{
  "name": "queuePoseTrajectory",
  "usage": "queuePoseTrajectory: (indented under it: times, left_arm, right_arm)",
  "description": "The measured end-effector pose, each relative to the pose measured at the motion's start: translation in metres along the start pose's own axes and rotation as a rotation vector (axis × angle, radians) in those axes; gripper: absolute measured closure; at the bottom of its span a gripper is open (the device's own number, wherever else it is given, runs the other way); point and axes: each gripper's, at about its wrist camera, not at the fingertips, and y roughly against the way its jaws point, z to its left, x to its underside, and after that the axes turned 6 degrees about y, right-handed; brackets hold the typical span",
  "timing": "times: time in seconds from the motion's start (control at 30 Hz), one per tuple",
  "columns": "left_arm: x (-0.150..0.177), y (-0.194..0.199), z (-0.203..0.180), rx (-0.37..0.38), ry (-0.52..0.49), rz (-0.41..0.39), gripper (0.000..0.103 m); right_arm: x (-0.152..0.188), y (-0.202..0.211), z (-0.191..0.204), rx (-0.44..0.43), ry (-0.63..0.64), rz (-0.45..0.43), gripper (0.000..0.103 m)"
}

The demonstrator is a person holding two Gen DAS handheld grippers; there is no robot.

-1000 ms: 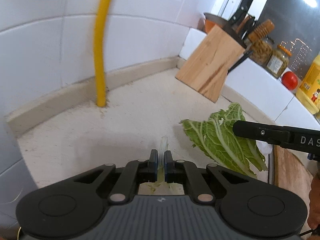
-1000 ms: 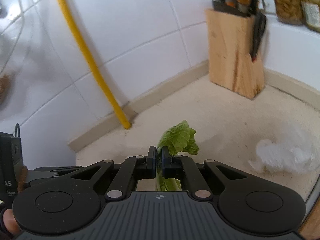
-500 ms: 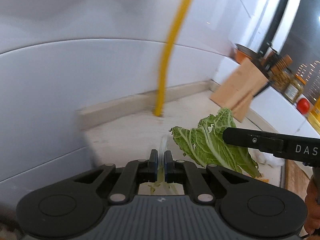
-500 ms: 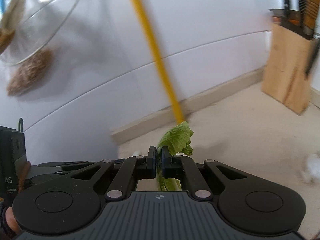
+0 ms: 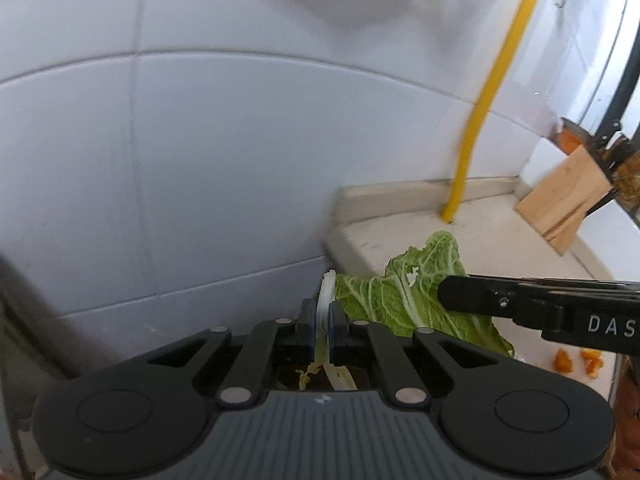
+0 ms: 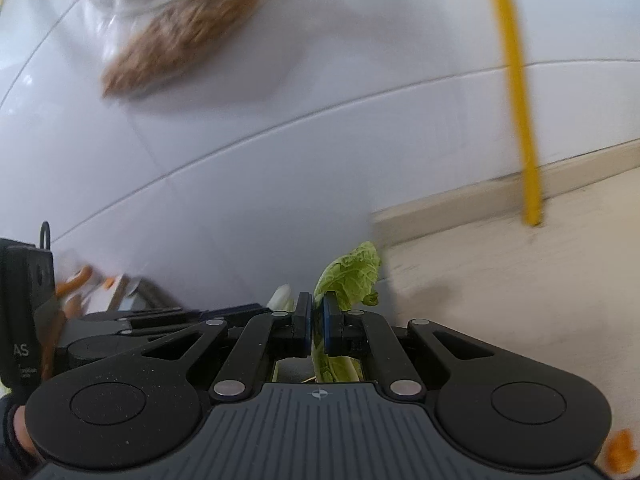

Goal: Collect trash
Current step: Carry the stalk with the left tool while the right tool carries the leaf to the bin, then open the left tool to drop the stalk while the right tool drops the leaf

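Left gripper (image 5: pixel 320 330): jaws closed tight, the blue pads pinching a pale cabbage stalk (image 5: pixel 325 300) that sticks up between them; pointed forward and down.
Right gripper (image 6: pixel 316 326): jaws closed, pads clamped on the stem of a green cabbage leaf (image 6: pixel 352 276) that rises above the fingertips; pointed forward and down.
Relative pose: the two grippers are side by side and near each other; the right gripper's fingers reach in from the right edge of the left wrist view, and the left gripper's body lies low at the left of the right wrist view.
Hand: part of a hand (image 6: pixel 16 436) shows at the near left corner of the right wrist view.

The brown mass (image 6: pixel 180 40) high on the wall is blurred; the knife block (image 5: pixel 568 204) is cut off.
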Motion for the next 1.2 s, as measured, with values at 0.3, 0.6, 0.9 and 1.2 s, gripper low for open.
queuePoseTrajectory:
  times: [0.3,0.6,0.9,1.2]
  left_arm:
    - [0.015,-0.016,0.03,-0.067,0.015,0.062,0.101]
    - [0.03,-0.033,0.045,-0.113,0.009,0.135,0.096]
    - [0.022,-0.019,0.037,-0.068,-0.022,0.119,0.091]
    - [0.009,-0.013,-0.009,0.041,-0.128,0.097,0.079]
  right_arm:
    - [0.017,-0.047,0.03,-0.035,0.004,0.113,0.095]
    - [0.032,-0.081,0.034,-0.01,-0.02,0.197,0.077]
    - [0.037,-0.069,0.033,0.038,-0.033,0.191,0.075]
    - [0.03,-0.025,0.025,0.144,-0.034,0.096,0.059]
